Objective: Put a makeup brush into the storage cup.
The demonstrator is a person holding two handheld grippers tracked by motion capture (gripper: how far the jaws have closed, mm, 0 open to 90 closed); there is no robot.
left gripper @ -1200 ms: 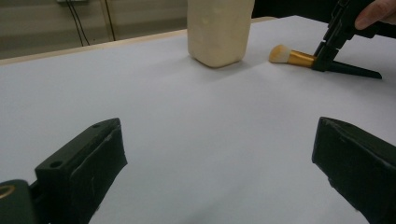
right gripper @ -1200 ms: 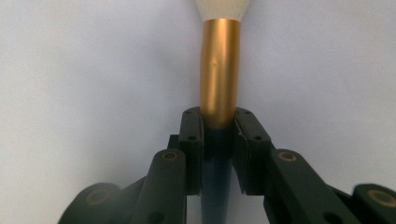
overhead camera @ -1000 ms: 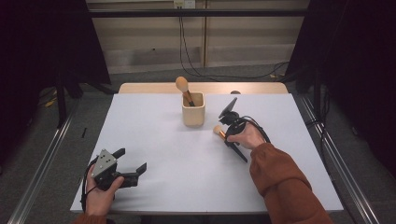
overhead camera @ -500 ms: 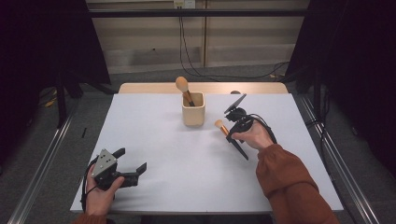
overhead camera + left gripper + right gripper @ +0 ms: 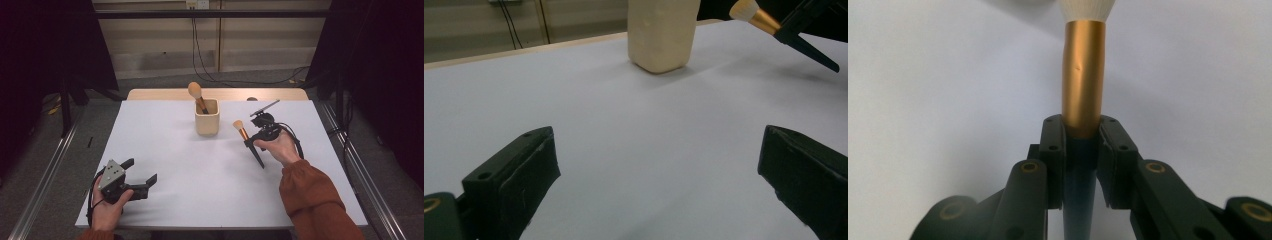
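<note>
Here, at the near left of the white tabletop [image 5: 165, 150], the left gripper [image 5: 142, 176] rests in the person's left hand [image 5: 107, 207], its two blocky black jaws spread wide with nothing between them. From the left gripper view only bare matte tabletop lies ahead of those jaws, all the way to the cup.

Toward the far middle stands a cream cup [image 5: 207, 118], squarish with rounded corners and a smooth, slightly mottled wall. A large brush [image 5: 195, 93] leans inside it, its rounded tan head rising above the rim and its dark handle dropping into the cup.

Just right of the cup, apart from it, the right gripper [image 5: 249, 141] is clenched on a smaller makeup brush [image 5: 242, 131]. In the right gripper view the jaws pinch the brush [image 5: 1083, 85] where its shiny gold metal collar, faintly dented, meets the dark handle; the pale bristle tuft points away from the gripper. From above, the brush is held off the tabletop, tilted, with its bristles aimed up and left toward the cup and its long, thin, pointed black handle slanting down toward the near right. The right hand [image 5: 280, 149], in a rust-orange sleeve [image 5: 312, 200], comes in from the lower right. A black cable loops beside that gripper.
</note>
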